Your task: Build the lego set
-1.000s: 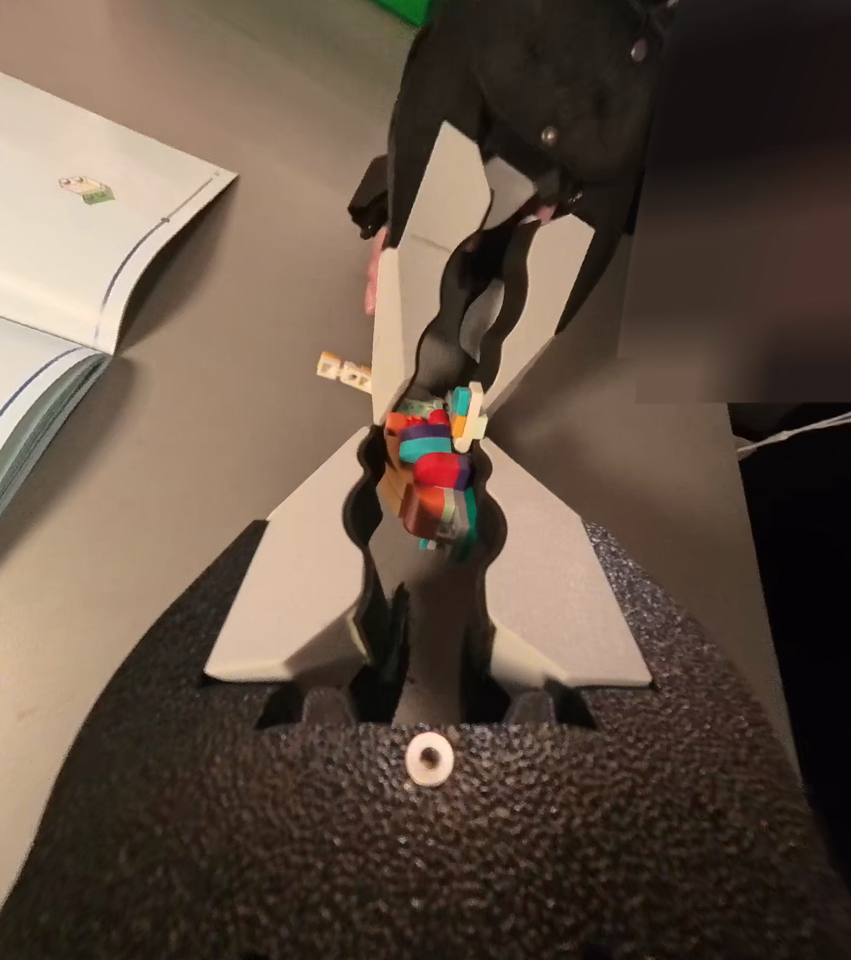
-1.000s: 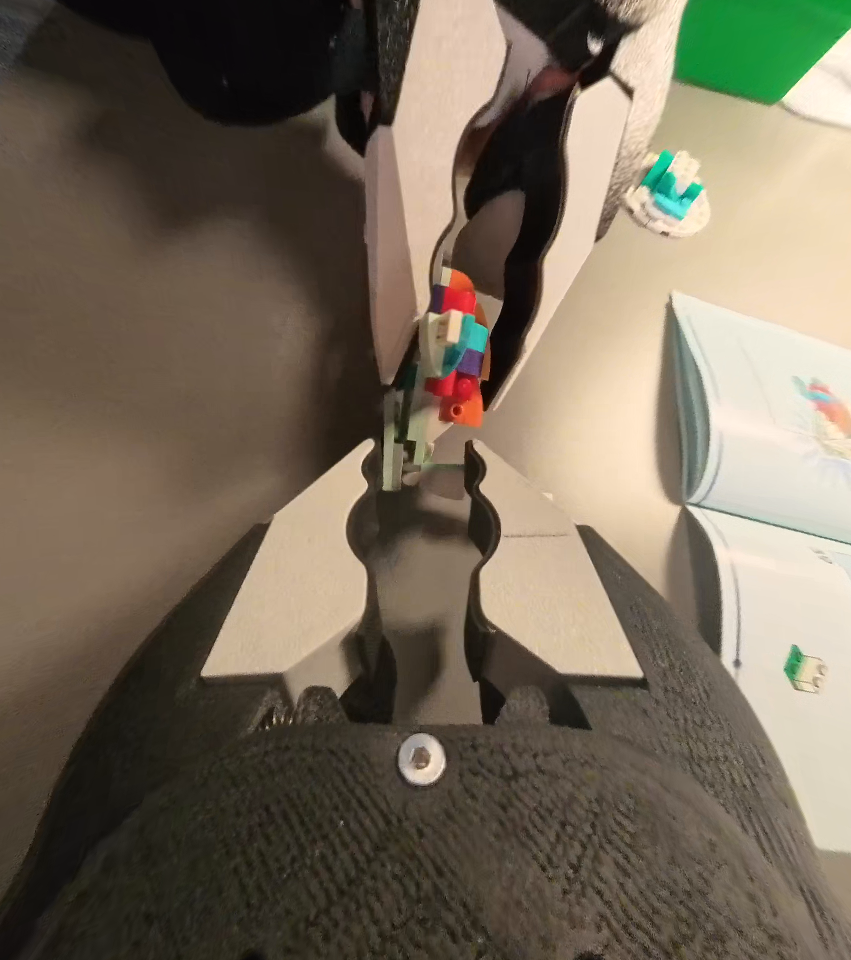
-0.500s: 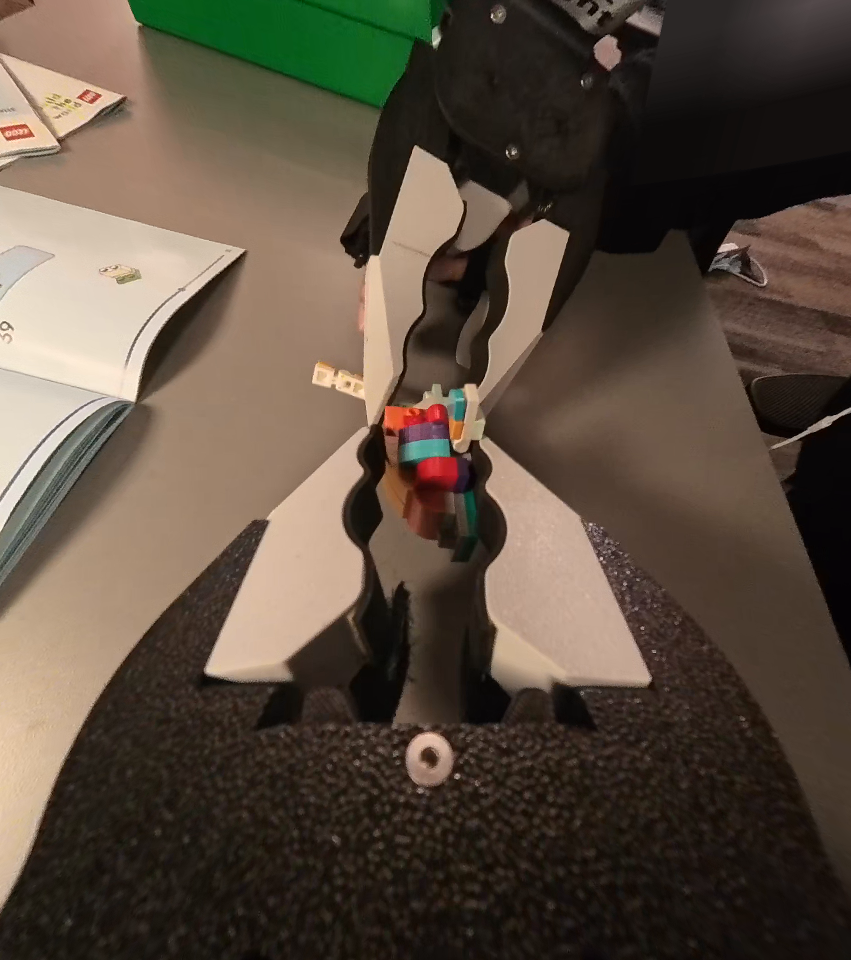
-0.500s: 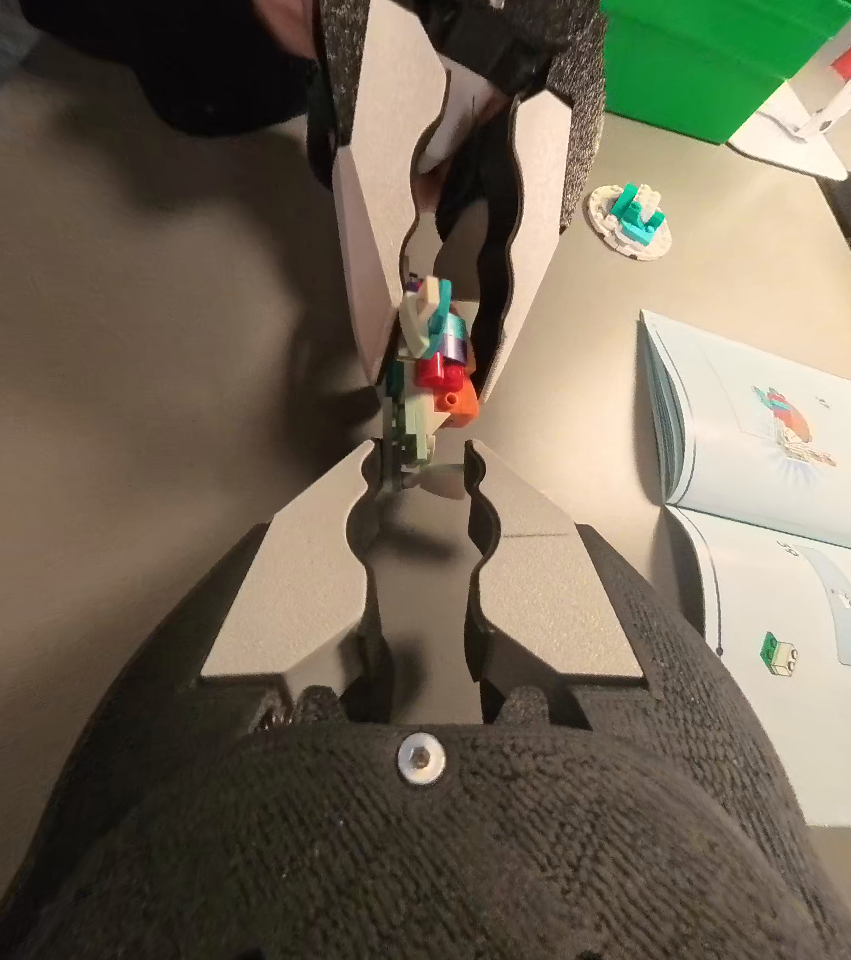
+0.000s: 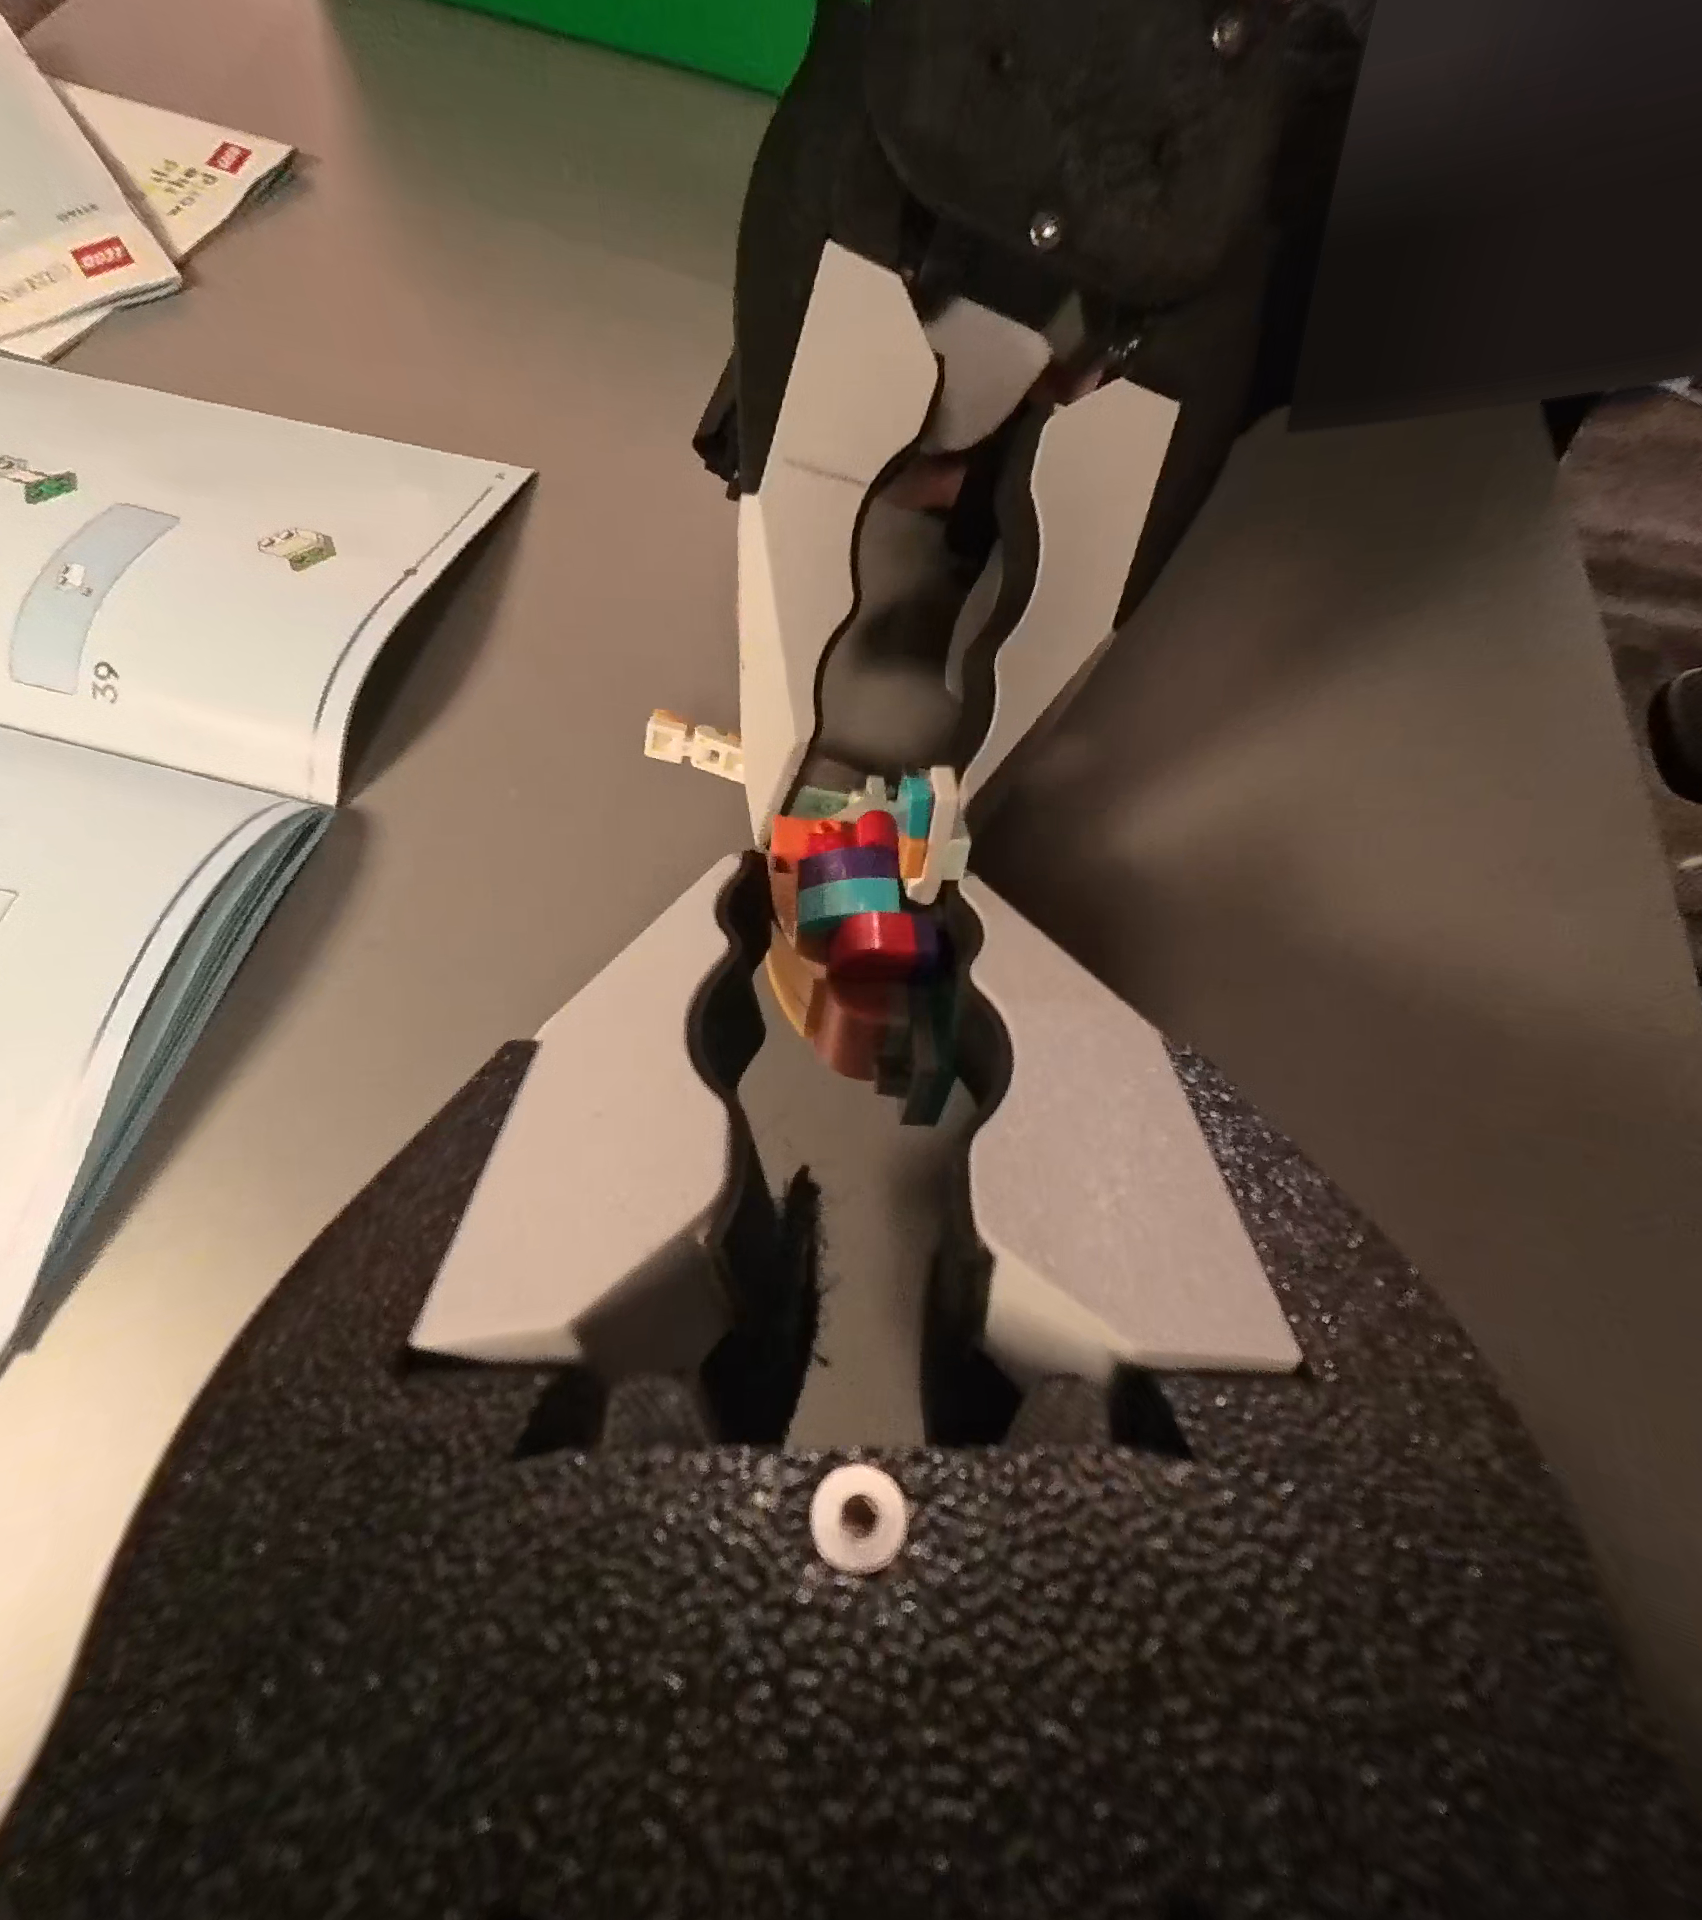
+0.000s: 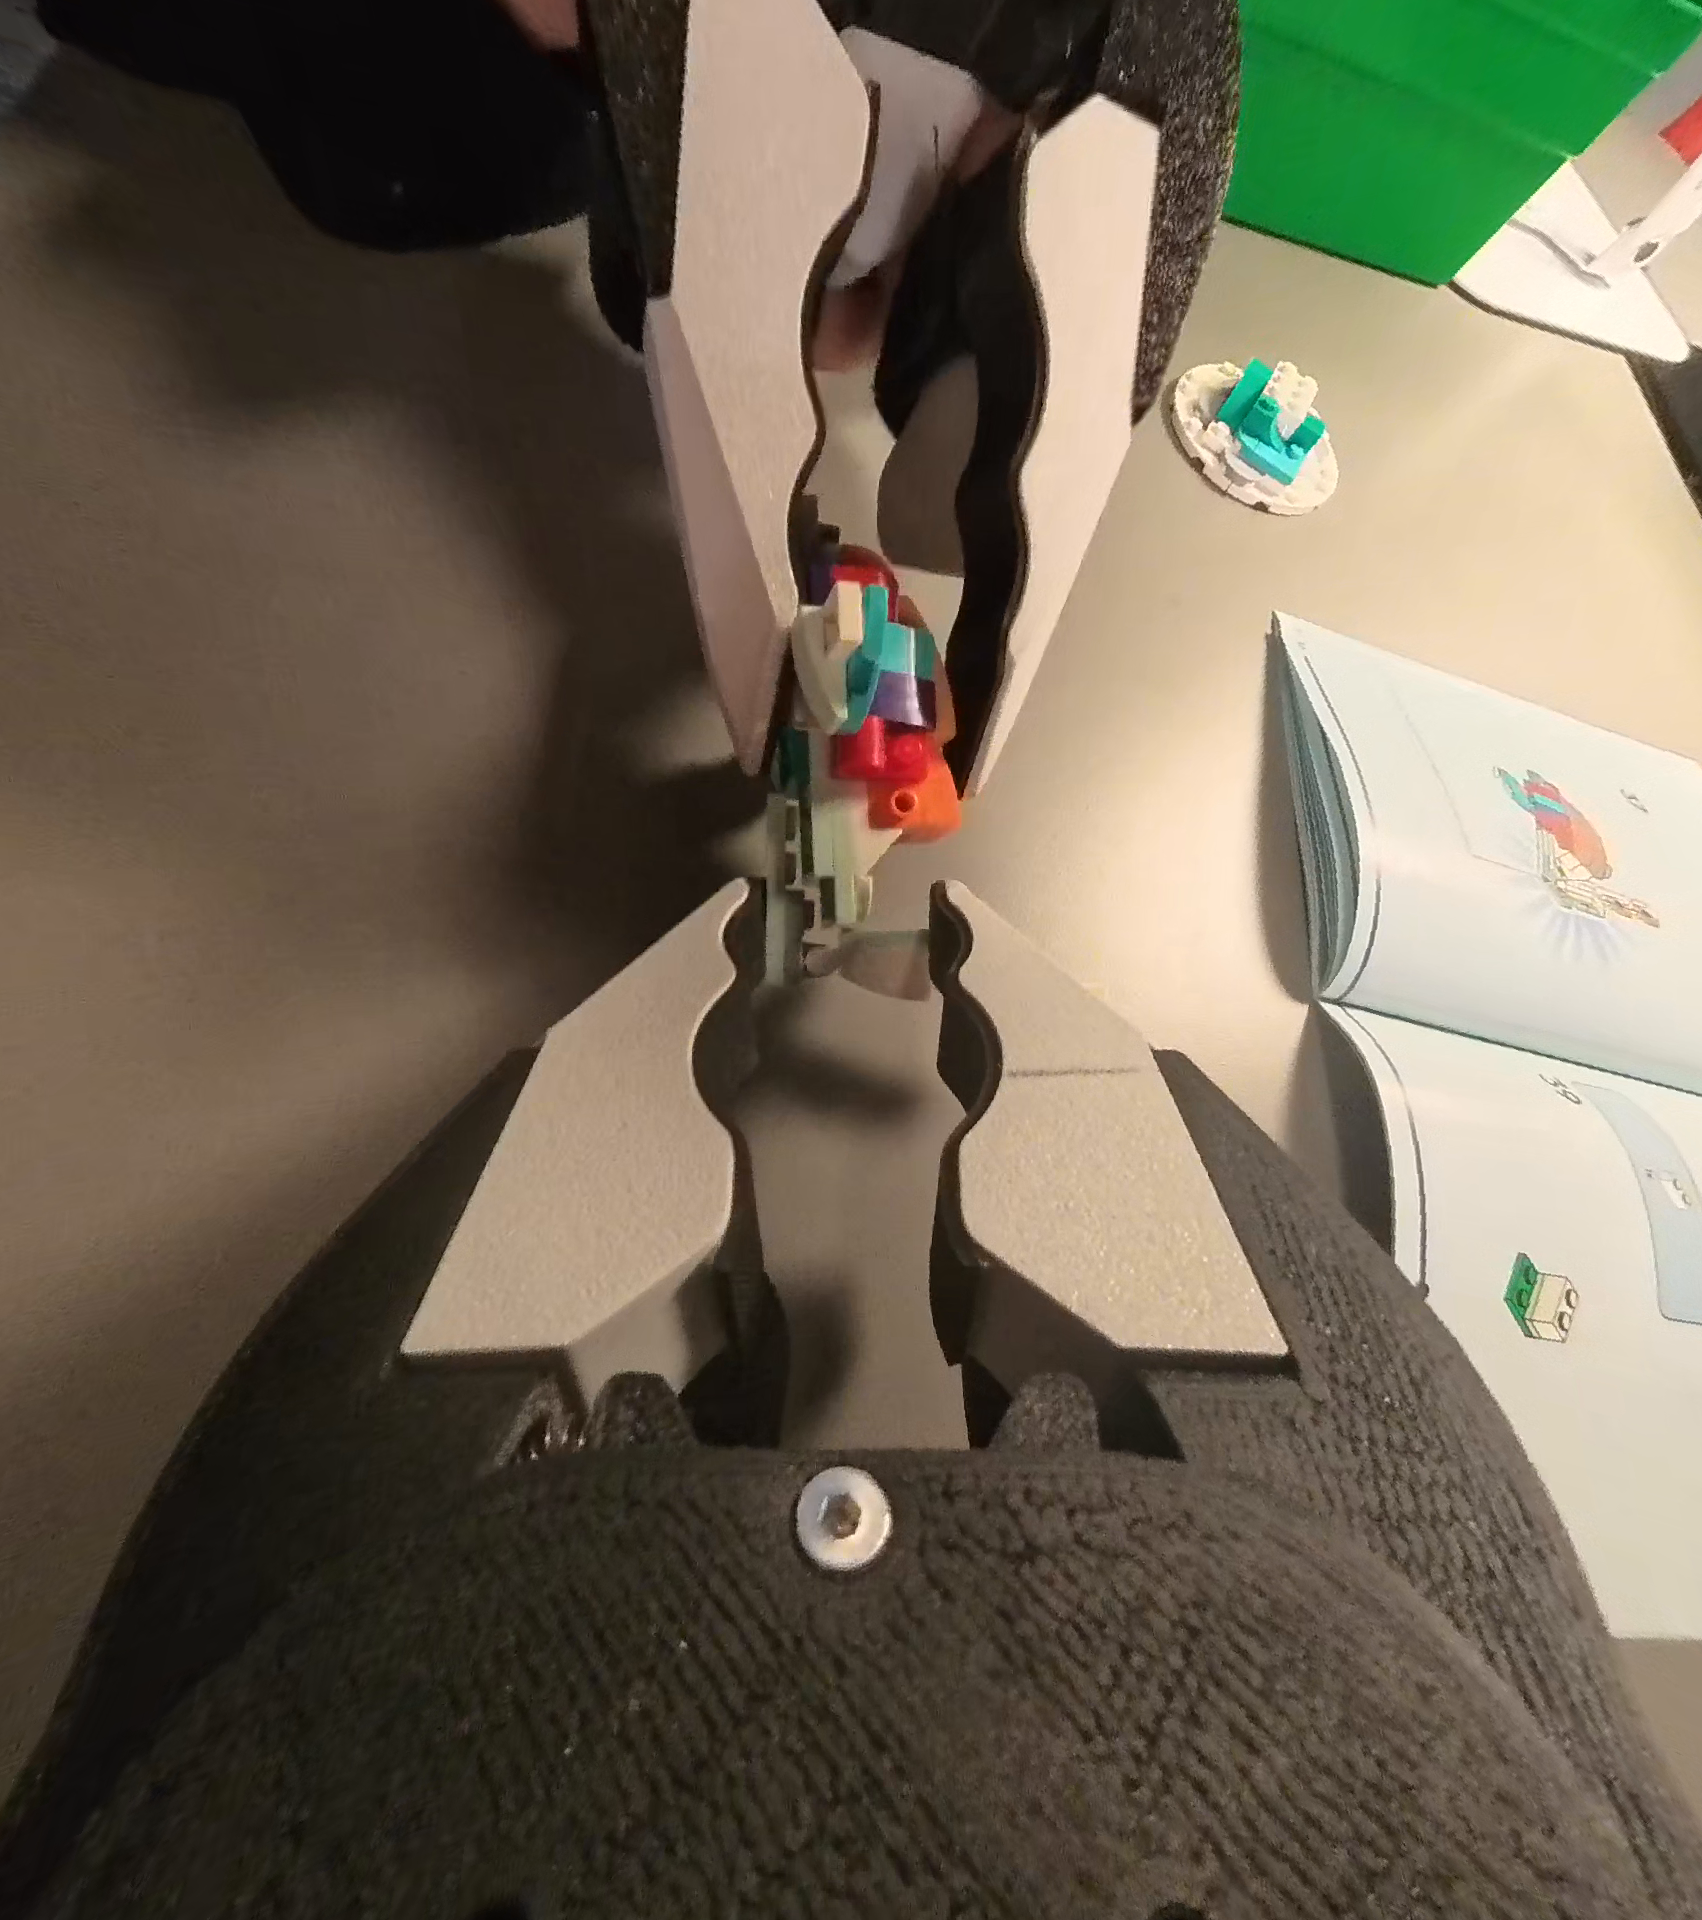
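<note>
A small multicoloured lego model (image 5: 857,914) of red, teal, purple and orange bricks is held above the grey table between both grippers, which meet tip to tip. My left gripper (image 5: 857,894) is shut on its coloured body. In the right wrist view the model (image 6: 888,769) sits in the left gripper (image 6: 868,779) coming from above. My right gripper (image 6: 842,899) is shut on the model's pale green plate end. It also shows in the left wrist view (image 5: 868,810), coming from above.
An open instruction booklet (image 5: 151,623) lies left of the grippers and shows in the right wrist view (image 6: 1553,1039). A loose cream piece (image 5: 691,743) lies on the table. A round white base with teal bricks (image 6: 1257,436) sits near a green box (image 6: 1449,125). Leaflets (image 5: 47,239) lie far left. Both grippers' tips are close together, under 4 cm apart.
Both grippers have tilted and shifted slightly together, so more of the far table shows. The model stays gripped between them.
</note>
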Motion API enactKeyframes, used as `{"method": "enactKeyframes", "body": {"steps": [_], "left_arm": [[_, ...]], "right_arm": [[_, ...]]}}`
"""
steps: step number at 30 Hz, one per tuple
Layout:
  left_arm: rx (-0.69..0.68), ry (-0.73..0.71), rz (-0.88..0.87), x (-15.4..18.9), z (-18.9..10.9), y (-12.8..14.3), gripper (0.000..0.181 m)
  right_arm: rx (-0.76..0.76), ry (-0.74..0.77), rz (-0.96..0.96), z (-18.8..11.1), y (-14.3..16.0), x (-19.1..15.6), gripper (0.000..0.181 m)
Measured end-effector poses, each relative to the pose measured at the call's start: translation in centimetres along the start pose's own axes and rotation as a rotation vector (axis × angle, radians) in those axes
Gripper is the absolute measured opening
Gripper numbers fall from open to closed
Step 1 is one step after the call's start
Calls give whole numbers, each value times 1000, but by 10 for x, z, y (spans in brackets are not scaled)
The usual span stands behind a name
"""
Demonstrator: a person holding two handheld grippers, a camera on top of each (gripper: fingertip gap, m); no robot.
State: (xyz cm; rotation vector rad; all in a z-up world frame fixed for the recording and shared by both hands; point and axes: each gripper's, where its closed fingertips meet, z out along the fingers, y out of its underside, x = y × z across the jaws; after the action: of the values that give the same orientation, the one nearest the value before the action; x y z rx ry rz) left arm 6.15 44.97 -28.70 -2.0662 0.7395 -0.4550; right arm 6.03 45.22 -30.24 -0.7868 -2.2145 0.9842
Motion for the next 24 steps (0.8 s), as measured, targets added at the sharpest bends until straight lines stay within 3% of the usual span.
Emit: {"method": "enactKeyframes", "body": {"steps": [7,24], "left_arm": [[-66,-42,27,-2,2,0,30],[-84,60,-17,9,7,3,32]], "right_arm": [[13,-1,7,-3,0,3,30],[-40,-62,1,2,5,-9,30]]}}
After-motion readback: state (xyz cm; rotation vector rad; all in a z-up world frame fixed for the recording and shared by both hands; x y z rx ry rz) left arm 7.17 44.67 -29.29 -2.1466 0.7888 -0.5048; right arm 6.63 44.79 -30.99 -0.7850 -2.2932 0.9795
